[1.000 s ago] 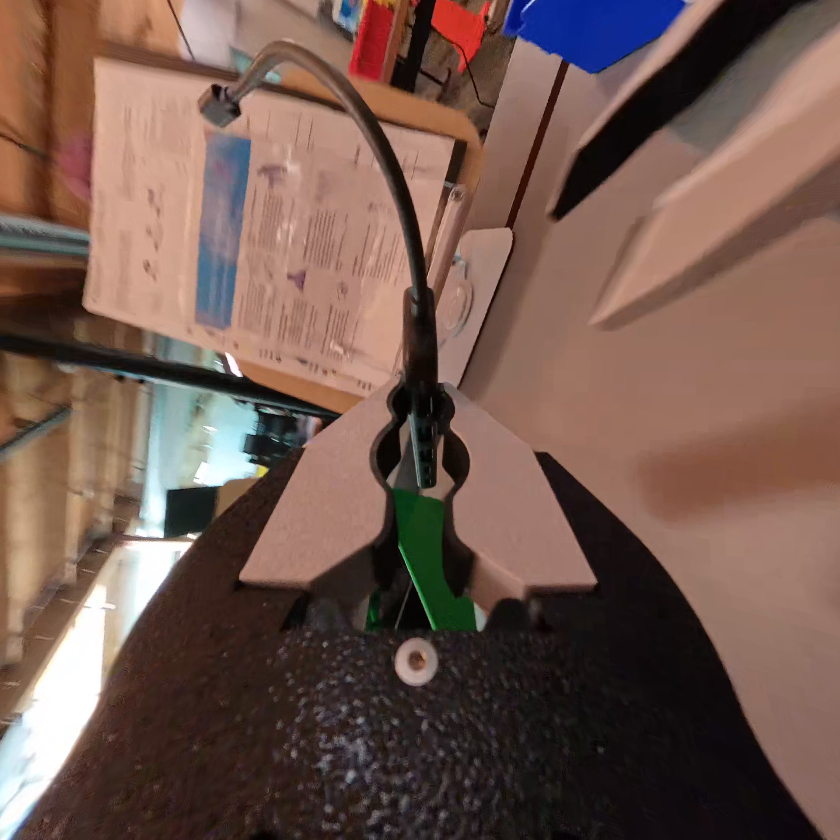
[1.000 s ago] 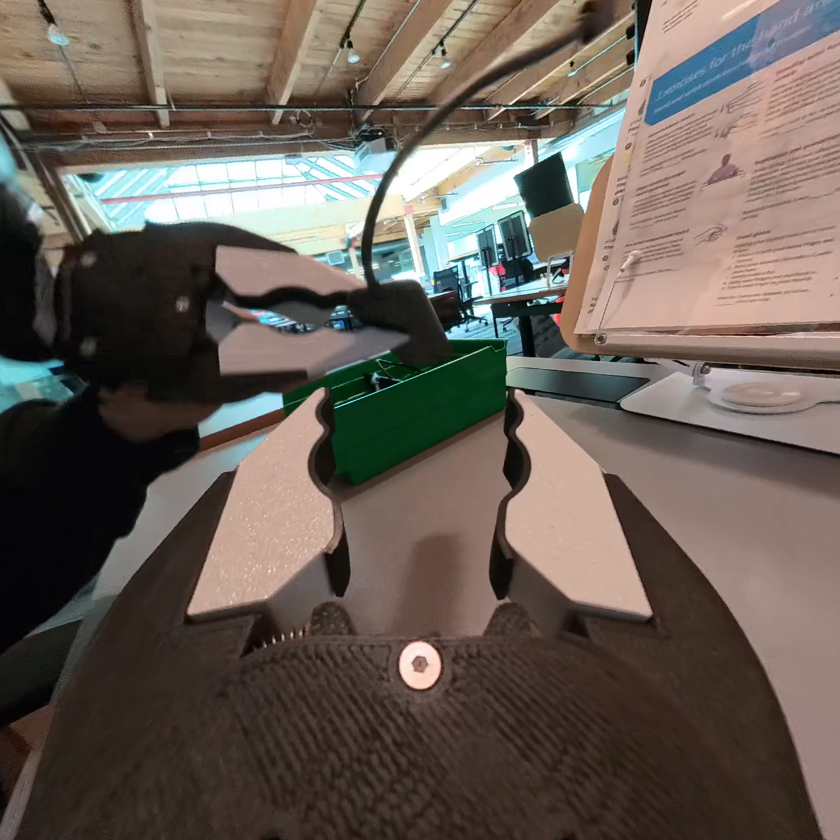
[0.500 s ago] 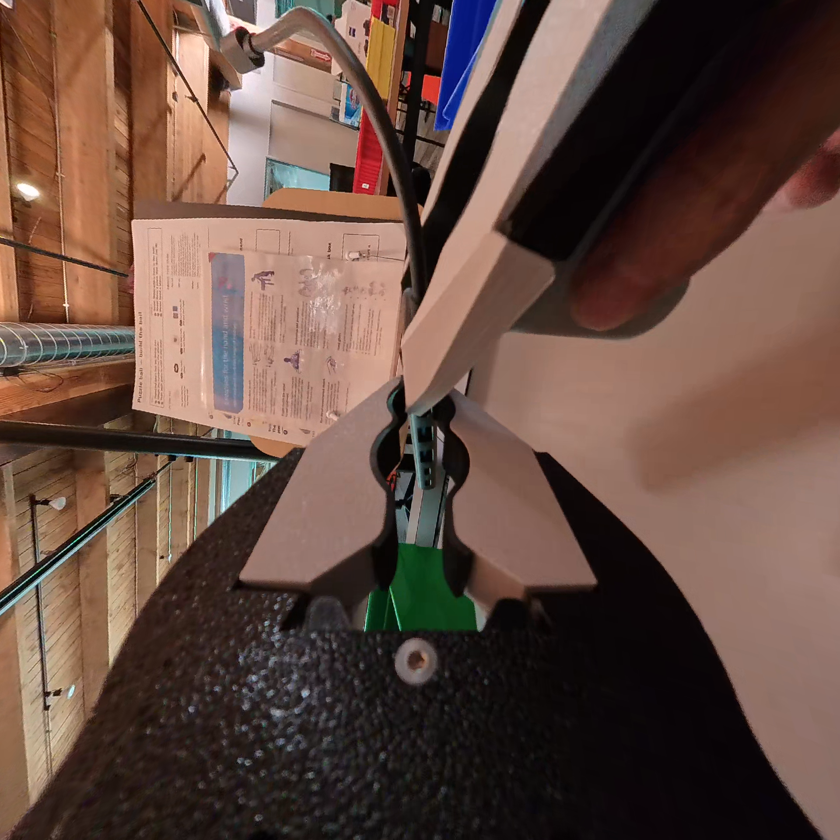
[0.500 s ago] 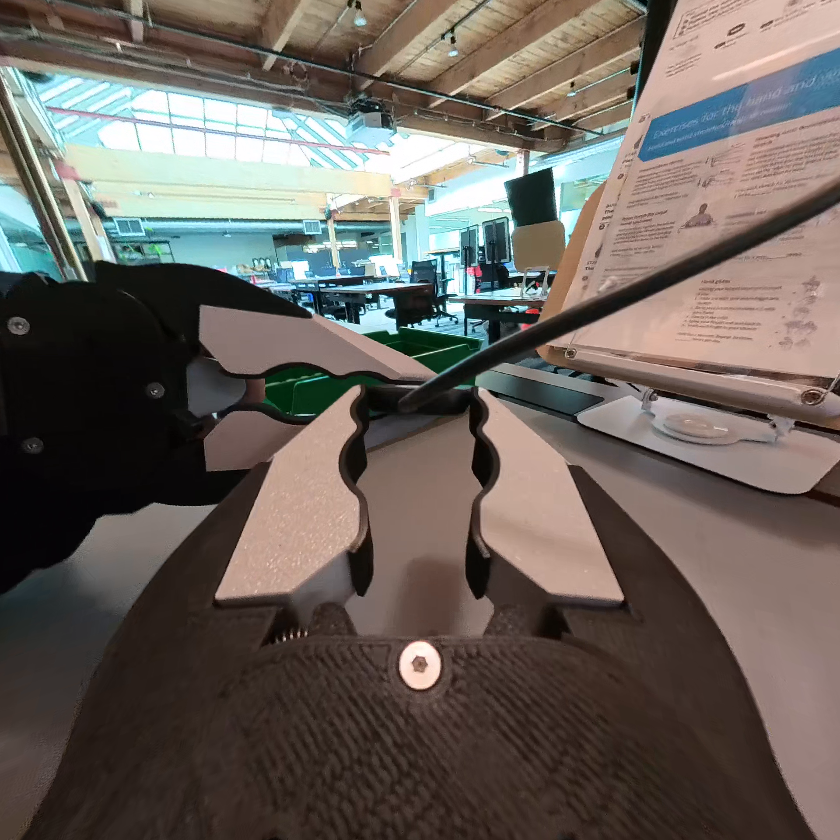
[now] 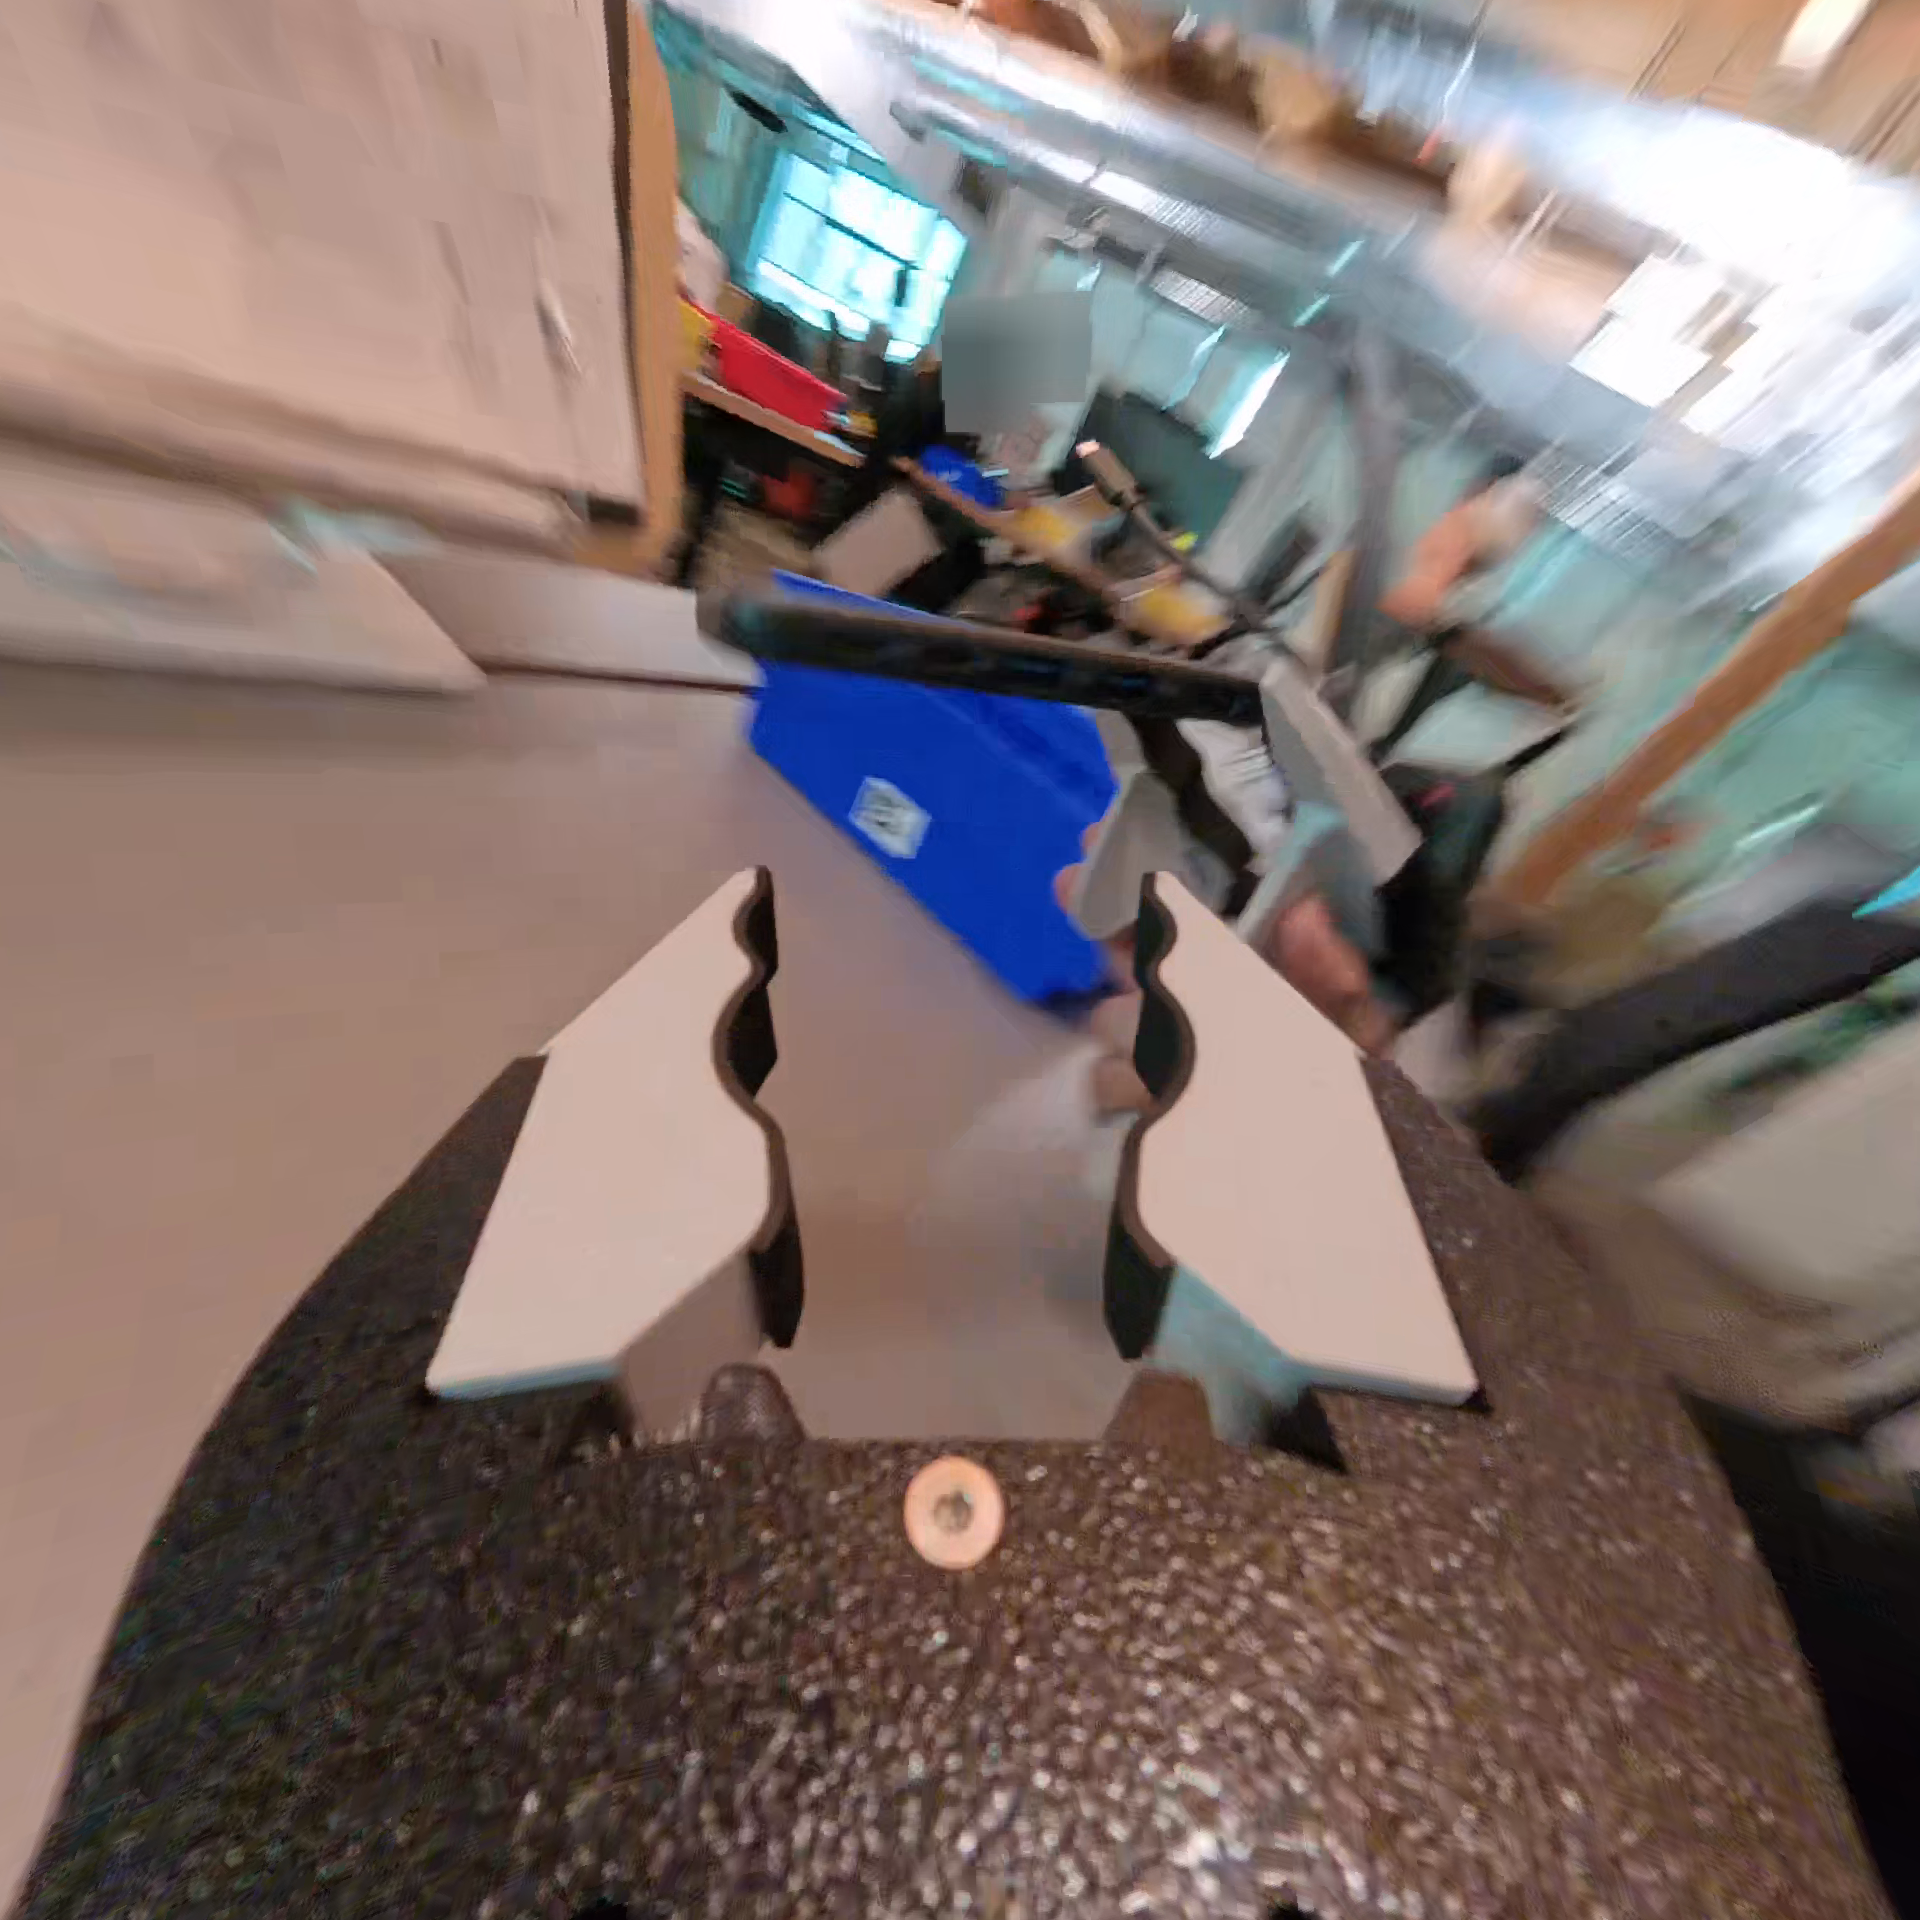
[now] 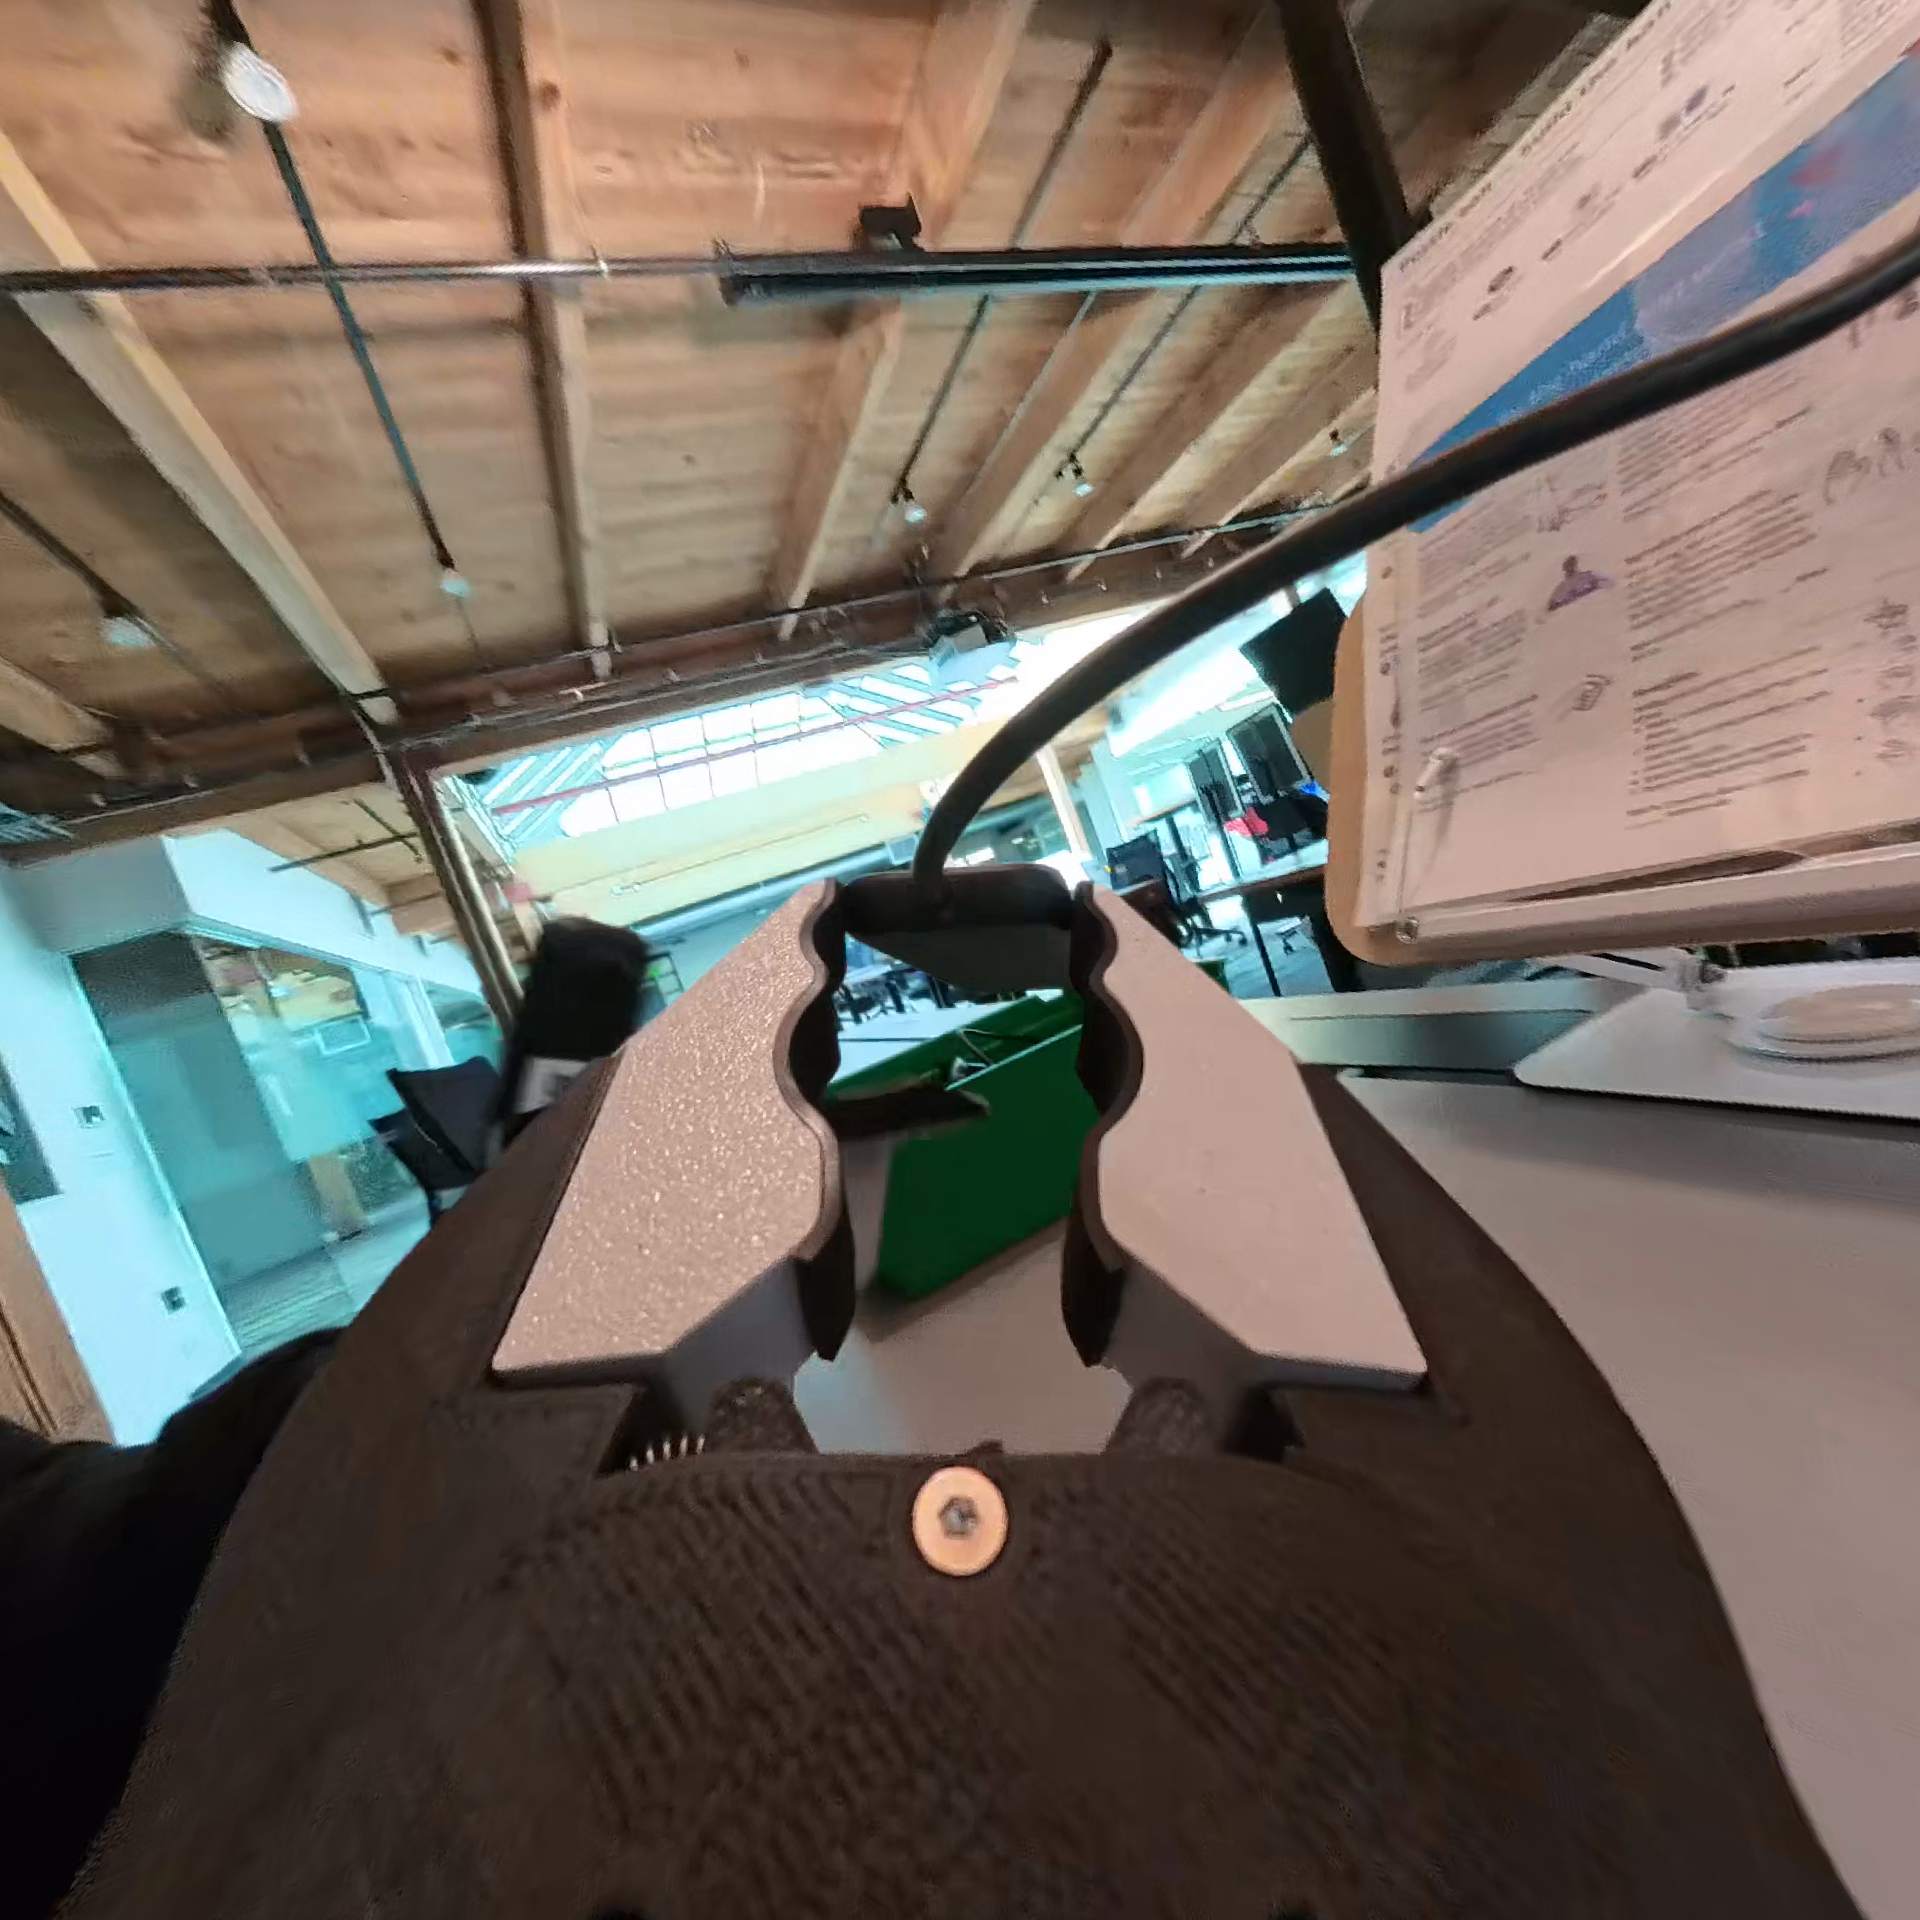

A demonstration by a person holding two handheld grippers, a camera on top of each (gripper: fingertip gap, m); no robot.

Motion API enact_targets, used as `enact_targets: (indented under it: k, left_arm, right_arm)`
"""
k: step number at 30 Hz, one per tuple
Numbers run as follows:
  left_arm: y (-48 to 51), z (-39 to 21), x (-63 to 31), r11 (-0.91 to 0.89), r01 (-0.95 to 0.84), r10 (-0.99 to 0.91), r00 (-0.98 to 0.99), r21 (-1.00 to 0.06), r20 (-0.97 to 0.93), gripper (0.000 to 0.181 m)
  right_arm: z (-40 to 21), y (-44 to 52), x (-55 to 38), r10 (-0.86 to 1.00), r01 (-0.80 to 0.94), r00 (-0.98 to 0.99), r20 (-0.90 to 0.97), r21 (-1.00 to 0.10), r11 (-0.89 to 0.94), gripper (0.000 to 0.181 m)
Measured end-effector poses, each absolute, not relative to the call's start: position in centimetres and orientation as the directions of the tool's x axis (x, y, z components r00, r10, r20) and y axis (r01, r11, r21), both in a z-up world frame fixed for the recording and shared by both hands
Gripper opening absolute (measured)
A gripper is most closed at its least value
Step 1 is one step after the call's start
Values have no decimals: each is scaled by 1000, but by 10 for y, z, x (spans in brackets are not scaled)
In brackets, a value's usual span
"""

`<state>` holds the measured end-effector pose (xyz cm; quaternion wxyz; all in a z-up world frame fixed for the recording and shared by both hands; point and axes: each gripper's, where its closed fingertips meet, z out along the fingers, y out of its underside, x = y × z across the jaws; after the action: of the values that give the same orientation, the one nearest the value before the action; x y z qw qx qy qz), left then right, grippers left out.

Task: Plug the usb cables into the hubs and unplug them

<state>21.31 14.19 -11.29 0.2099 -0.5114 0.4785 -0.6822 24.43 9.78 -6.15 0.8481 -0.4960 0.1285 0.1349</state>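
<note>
**A:** What are the two grippers doing?

**B:** The right gripper has its jaws clenched on a black USB hub, pinched at the fingertips and lifted above the desk. The hub's black cable rises from its top and arcs up to the right, passing in front of a printed sheet on a stand. The left gripper has its jaws released, spread wide with only bare desk between them.

**B:** The left wrist view is heavily blurred. It shows the right gripper farther off on the right, holding the hub as a long dark bar sticking out level to the left in front of a blue bin. The hub is in the air, well apart from the left gripper's jaws.

**A:** Anything else on the desk?

**B:** A green bin sits beyond the right gripper's fingertips, with dark items inside that I cannot identify. A small round dish rests on a white base on the right.
</note>
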Motion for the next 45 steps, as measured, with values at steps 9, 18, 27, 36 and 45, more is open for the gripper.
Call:
enact_targets:
  k: [9, 18, 27, 36, 45]
  left_arm:
    - [142, -92, 233, -829, -456, -78, -478, -324, 875, 26]
    - [218, -89, 276, -895, -203, -309, -360, -398, 880, 9]
    - [197, -129, 296, -819, -390, -337, -268, -421, 903, 9]
    - [143, -148, 291, -731, -608, -136, -317, -311, 939, 9]
    - [149, -135, 286, -755, -612, -25, -331, -234, 943, 9]
  right_arm:
    - [-74, 112, 221, 49, -133, 991, -123, -910, 394, 42]
    - [-127, 122, 271, -363, 50, 932, 21, -996, 70, 82]
    - [-91, 118, 241, -452, 499, 787, 420, -864, 67, 89]
    - [-147, 124, 271, -373, 401, 809, 455, -890, -216, 71]
    - [-140, 124, 267, -342, 296, 893, 293, -954, -46, 45]
